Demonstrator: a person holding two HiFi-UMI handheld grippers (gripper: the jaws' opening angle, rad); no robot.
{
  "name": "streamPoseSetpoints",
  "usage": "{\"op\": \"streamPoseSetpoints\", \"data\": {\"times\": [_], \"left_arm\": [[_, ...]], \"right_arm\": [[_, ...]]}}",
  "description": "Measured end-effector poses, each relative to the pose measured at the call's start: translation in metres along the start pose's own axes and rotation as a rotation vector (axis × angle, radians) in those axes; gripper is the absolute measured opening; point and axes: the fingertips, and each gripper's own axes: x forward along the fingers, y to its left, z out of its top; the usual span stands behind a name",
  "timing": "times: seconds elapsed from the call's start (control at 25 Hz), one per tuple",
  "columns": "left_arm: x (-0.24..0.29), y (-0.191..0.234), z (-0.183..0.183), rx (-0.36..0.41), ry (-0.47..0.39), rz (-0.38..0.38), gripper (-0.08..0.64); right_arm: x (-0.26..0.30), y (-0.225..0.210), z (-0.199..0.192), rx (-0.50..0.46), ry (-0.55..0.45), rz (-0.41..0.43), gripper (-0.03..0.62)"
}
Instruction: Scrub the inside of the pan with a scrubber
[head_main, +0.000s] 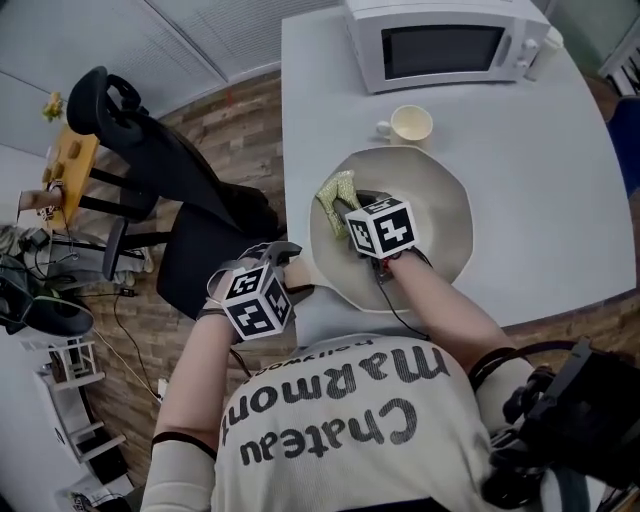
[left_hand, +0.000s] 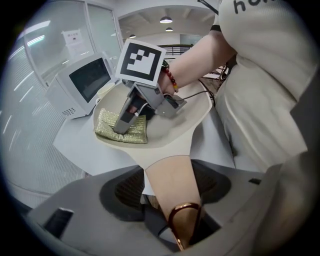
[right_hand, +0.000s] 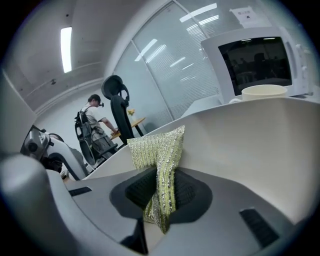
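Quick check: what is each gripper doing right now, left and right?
Left hand-held gripper: shut on the beige handle of the cream round pan.
Right hand-held gripper: shut on the glittery yellow-green scrubber.

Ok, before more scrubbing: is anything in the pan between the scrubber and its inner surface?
Nothing visible: the scrubber, clamped in the right gripper, rests on the bare inner surface of the pan.

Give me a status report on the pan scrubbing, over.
Left claw shut on pan handle. Right claw shut on scrubber, inside pan. Cup beyond rim, not obstructing.
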Motion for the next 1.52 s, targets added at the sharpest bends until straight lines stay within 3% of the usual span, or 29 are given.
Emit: {"op": "streamPoseSetpoints", "data": {"times": [0.12,0.48,0.68,0.92,1.2,1.4,1.52], "left_arm": [[0.000,-0.001,0.000,0.011,0.005,-0.008,0.295],[0.000,-0.002,-0.002,0.038,-0.004,-0.021,0.295],[0.000,-0.004,-0.001,0.018,-0.036,-0.029,0.295],[0.000,-0.004,0.001,-0.005,-0.048,-0.003,0.295],[-0.001,-0.006,0.004,-0.049,-0.064,0.023,0.288],[0.000,-0.004,0.004,-0.071,-0.054,0.054,0.272],[-0.001,-0.003,0.003,-0.078,-0.052,0.053,0.270]], "right_arm": [[-0.002,-0.016,0.005,0.058,-0.011,-0.049,0.055],[-0.026,-0.088,0.008,0.322,-0.057,-0.305,0.055],[-0.044,-0.109,0.003,0.459,-0.095,-0.370,0.057],[-0.077,-0.137,-0.005,0.690,-0.223,-0.469,0.055],[-0.107,-0.149,-0.018,1.043,-0.354,-0.486,0.055],[-0.126,-0.152,-0.036,1.241,-0.441,-0.503,0.055],[-0.137,-0.152,-0.045,1.309,-0.480,-0.511,0.057]]}}
